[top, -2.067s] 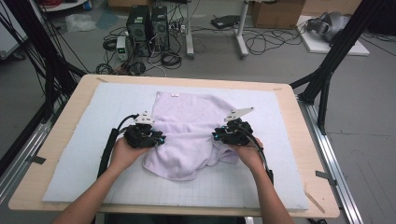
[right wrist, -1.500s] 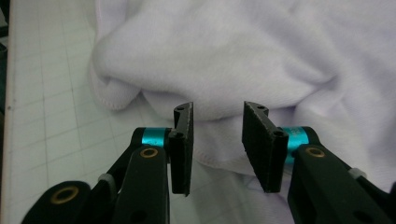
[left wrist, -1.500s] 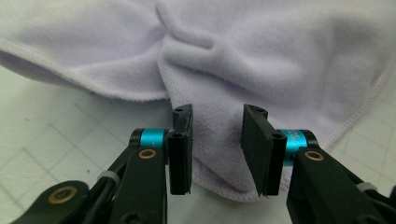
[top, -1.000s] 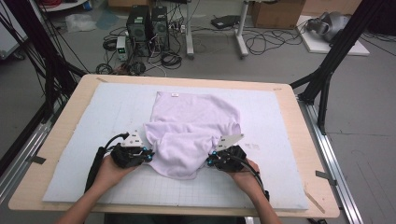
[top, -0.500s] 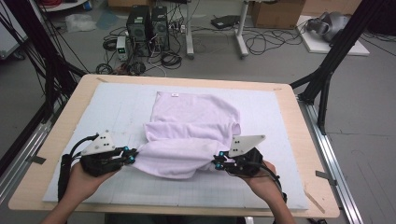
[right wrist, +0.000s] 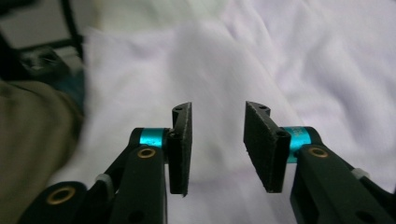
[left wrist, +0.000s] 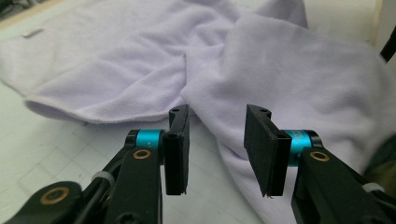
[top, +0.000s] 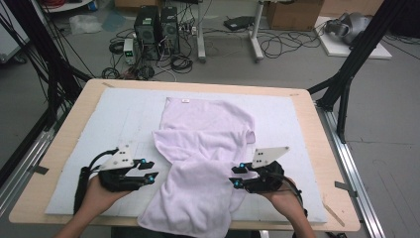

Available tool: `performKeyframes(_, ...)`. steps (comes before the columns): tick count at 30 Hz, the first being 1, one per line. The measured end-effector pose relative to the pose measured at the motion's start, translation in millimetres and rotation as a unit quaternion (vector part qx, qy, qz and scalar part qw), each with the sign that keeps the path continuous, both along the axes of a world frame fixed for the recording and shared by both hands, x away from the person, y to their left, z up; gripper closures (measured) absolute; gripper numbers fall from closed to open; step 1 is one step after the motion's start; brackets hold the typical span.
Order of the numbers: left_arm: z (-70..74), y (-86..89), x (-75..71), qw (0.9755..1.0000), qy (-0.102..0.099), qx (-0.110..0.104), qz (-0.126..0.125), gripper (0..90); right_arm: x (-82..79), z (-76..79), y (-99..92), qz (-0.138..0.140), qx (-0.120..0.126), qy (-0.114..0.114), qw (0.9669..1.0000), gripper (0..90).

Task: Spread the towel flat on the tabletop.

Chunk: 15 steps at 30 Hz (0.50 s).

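On the padded table (top: 99,119), left gripper (top: 151,169) and right gripper (top: 234,176) flanking lilac towel (top: 203,148), level, jaws just parted, empty, small white tag (top: 185,101) unreadable.

Left black two-jaw gripper (top: 148,169) and right black two-jaw gripper (top: 236,175), each topped by a pale grey three-cornered plate. Flat matte-black rectangular pads (left wrist: 176,142) sit on turquoise anodised collars (left wrist: 149,138); brass-coloured pivot rivets (left wrist: 142,154) mark the linkage arms. Black cables trail from each body. The person's forearms are unsleeved.

Grey floor (top: 391,124) (cables (top: 277,44), computer towers (top: 157,27)) behind.
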<state>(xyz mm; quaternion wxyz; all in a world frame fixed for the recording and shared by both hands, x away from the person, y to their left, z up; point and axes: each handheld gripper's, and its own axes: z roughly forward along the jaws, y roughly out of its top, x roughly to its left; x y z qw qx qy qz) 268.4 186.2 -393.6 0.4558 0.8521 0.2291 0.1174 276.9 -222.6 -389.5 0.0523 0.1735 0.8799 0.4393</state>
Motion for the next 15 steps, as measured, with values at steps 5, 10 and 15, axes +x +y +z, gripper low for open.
performKeyframes(5, -27.0, -29.4, 19.1, 0.9986, 0.028, 0.030, -0.033, 63.4, 15.0, -39.8, 3.2, -0.014, -0.039, 0.034, 0.9986, 59.0)
performKeyframes(10, -46.6, -53.1, 25.5, 0.9952, 0.053, 0.056, -0.061, 68.8, 13.4, -51.5, 9.7, -0.006, -0.056, 0.035, 0.9978, 68.2)
performKeyframes(15, -42.0, -48.3, 18.9, 0.9955, 0.048, 0.059, -0.057, 80.9, 6.6, -51.3, 10.1, 0.005, -0.049, 0.034, 0.9982, 84.6)
